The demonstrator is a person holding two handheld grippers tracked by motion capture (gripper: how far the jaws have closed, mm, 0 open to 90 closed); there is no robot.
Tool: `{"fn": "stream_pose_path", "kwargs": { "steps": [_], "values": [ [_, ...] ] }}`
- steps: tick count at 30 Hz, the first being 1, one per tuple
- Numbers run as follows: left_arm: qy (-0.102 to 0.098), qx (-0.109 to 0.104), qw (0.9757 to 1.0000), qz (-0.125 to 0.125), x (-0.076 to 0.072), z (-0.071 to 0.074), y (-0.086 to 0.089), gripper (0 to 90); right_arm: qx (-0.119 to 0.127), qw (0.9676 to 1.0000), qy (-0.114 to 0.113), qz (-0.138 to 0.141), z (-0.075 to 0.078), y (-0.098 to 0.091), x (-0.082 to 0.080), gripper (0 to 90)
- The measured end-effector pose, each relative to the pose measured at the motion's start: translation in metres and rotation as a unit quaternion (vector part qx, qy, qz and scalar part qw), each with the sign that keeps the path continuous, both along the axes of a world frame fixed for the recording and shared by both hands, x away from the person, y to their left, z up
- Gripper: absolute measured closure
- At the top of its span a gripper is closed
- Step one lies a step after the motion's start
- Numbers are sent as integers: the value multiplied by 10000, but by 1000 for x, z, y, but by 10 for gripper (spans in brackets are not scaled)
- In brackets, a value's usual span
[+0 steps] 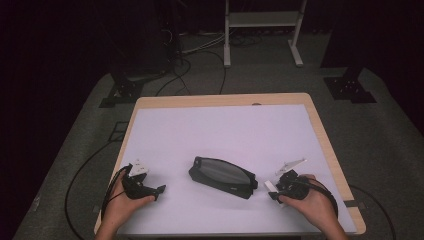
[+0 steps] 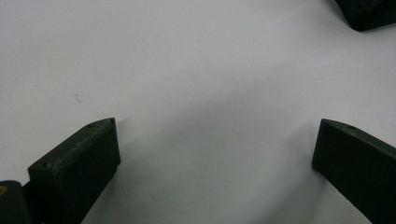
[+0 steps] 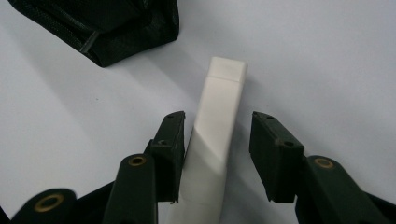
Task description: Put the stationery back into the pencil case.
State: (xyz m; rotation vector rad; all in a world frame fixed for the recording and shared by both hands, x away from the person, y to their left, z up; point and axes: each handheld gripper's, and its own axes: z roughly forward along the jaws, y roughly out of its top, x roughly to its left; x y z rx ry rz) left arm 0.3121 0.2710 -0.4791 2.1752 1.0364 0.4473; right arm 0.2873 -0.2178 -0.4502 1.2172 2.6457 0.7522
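Observation:
A black zippered pouch (image 1: 222, 177) lies near the middle of the white table top (image 1: 225, 130); its end shows in the right gripper view (image 3: 116, 28) and a corner in the left gripper view (image 2: 369, 11). A white oblong bar (image 3: 217, 126) lies flat on the table just right of the pouch (image 1: 270, 186). My right gripper (image 3: 218, 119) straddles the bar: one jaw touches its side, the other stands a small gap off. My left gripper (image 1: 161, 190) rests on the table left of the pouch, wide open over bare surface (image 2: 217, 123).
The white top has a wooden rim (image 1: 327, 145). Cables (image 1: 200, 60) run over the grey floor behind the table. A white metal stand (image 1: 262, 30) is at the back. A dark stand base (image 1: 350, 87) sits far right.

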Motion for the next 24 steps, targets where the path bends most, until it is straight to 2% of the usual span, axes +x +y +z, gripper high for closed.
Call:
{"fn": "stream_pose_path", "kwargs": {
  "steps": [3,12,17,24],
  "values": [
    [1,0,10000,-1,0,0,0,0,-40,10000,47,32,-1,1,-1,572],
    [2,-2,10000,2,0,0,0,0,-265,9996,-94,46,-2,4,-2,635],
    [2,-1,10000,2,0,0,0,0,-250,9996,-108,0,-2,3,-2,681],
    [3,-2,10000,1,0,0,0,0,-188,9998,-60,-79,-2,2,-1,691]
  ]
}}
